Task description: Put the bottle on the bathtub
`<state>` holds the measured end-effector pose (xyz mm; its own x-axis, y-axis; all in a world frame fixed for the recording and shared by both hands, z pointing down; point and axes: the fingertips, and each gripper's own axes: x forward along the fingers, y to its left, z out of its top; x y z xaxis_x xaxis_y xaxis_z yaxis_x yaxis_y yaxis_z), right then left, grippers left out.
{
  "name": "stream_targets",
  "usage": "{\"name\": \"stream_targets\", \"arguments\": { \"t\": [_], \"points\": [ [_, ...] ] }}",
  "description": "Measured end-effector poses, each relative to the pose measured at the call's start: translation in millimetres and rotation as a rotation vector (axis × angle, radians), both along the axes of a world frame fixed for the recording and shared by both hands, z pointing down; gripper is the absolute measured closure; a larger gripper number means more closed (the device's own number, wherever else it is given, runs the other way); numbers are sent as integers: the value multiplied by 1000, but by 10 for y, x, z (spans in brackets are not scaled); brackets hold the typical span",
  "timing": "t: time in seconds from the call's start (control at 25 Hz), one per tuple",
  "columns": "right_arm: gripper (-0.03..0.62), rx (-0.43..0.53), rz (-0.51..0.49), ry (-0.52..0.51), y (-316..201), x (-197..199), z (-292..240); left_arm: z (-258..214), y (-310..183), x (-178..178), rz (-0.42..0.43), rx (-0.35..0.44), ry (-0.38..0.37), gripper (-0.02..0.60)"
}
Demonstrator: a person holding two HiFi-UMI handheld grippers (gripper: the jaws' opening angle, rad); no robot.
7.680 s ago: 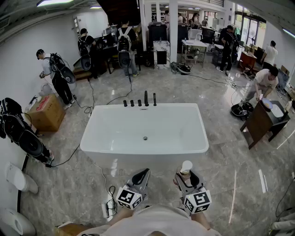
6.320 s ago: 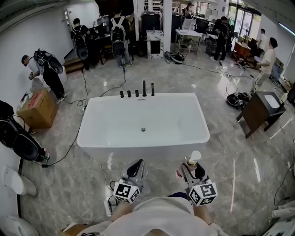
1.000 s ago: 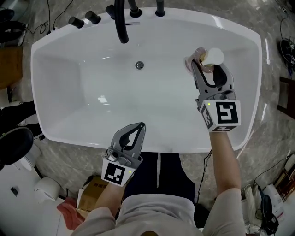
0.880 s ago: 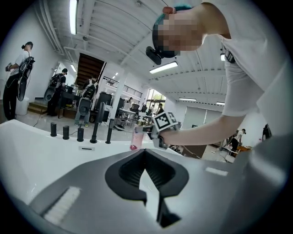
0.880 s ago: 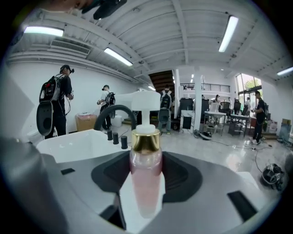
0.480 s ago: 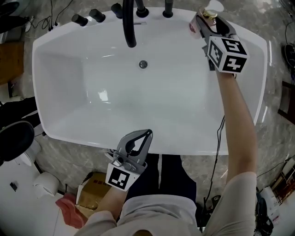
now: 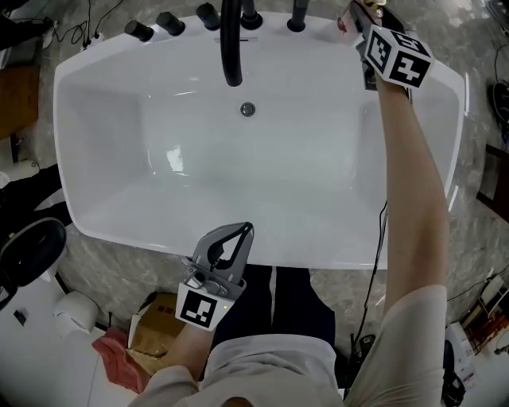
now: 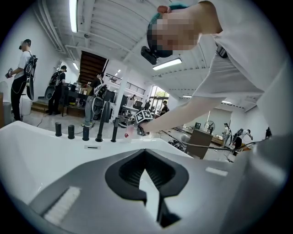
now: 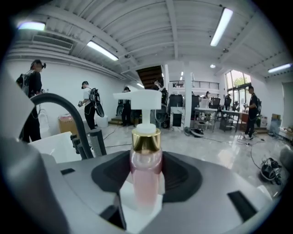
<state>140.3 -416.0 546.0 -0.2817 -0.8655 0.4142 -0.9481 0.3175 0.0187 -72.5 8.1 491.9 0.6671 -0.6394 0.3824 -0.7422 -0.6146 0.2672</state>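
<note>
bathtub basin wide, unobstructed; black faucet overhangs far rim; 3 knobs left of it.

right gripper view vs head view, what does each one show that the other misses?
Only the right gripper view: the bottle close up, pink body, gold collar, white pump, clamped upright in the right gripper; people standing behind. Only the head view: the whole bathtub basin, its drain, and the left gripper, shut and empty, by the near rim. Both: the black faucet spout beside the right gripper at the tub's far rim.
</note>
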Motion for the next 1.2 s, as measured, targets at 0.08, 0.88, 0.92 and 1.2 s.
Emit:
{"name": "stream_targets", "arguments": {
  "t": [0.08,0.88,0.92,1.2],
  "points": [
    [384,12,5,4,20,2,0,10,-14,-8,-9,-3,5,572],
    [220,49,25,-47,312,8,2,38,-7,24,-4,-17,10,572],
    [220,57,23,-55,443,3,2,39,-16,21,-7,-15,6,572],
    [220,67,-166,-42,1579,-309,-271,15,-78,-56,-18,14,-50,572]
  ]
}}
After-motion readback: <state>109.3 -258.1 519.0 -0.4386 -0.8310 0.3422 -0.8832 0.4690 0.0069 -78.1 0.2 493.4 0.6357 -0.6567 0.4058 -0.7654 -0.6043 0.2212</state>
